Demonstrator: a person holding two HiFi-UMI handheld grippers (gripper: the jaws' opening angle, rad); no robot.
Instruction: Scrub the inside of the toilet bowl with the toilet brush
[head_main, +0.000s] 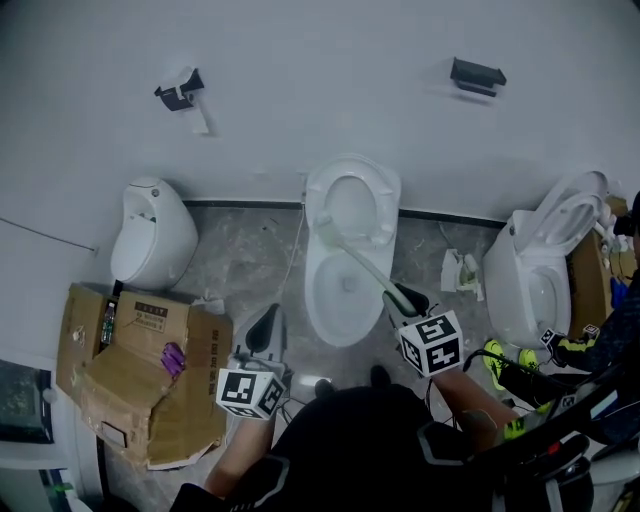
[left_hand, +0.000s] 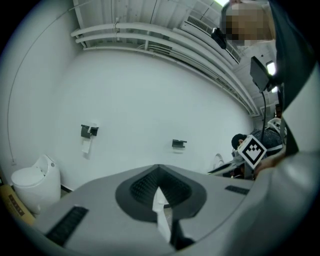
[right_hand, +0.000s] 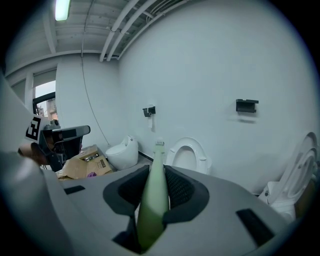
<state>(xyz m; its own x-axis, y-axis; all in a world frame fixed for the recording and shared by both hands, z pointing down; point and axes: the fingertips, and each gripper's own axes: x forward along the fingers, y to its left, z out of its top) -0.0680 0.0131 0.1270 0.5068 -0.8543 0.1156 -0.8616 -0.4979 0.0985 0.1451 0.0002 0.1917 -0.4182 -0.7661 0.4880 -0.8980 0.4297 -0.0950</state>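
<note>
A white toilet (head_main: 332, 290) stands against the far wall with its seat and lid raised. My right gripper (head_main: 402, 298) is shut on the pale green handle of the toilet brush (head_main: 362, 266). The handle slants up and left across the bowl, and the brush head sits by the bowl's back left rim. In the right gripper view the brush (right_hand: 154, 190) runs out between the jaws of the right gripper (right_hand: 156, 186) toward the toilet (right_hand: 187, 157). My left gripper (head_main: 265, 320) hangs left of the bowl. Its view shows the left gripper (left_hand: 161, 194) shut on a strip of white tissue (left_hand: 161, 212).
A small white urinal-style fixture (head_main: 150, 235) and a torn cardboard box (head_main: 140, 380) are on the left. A second toilet (head_main: 540, 270) with raised lid is at right, beside a person's feet in green shoes (head_main: 520, 365). Paper scraps (head_main: 460, 270) lie between the toilets. Two holders (head_main: 180, 92) hang on the wall.
</note>
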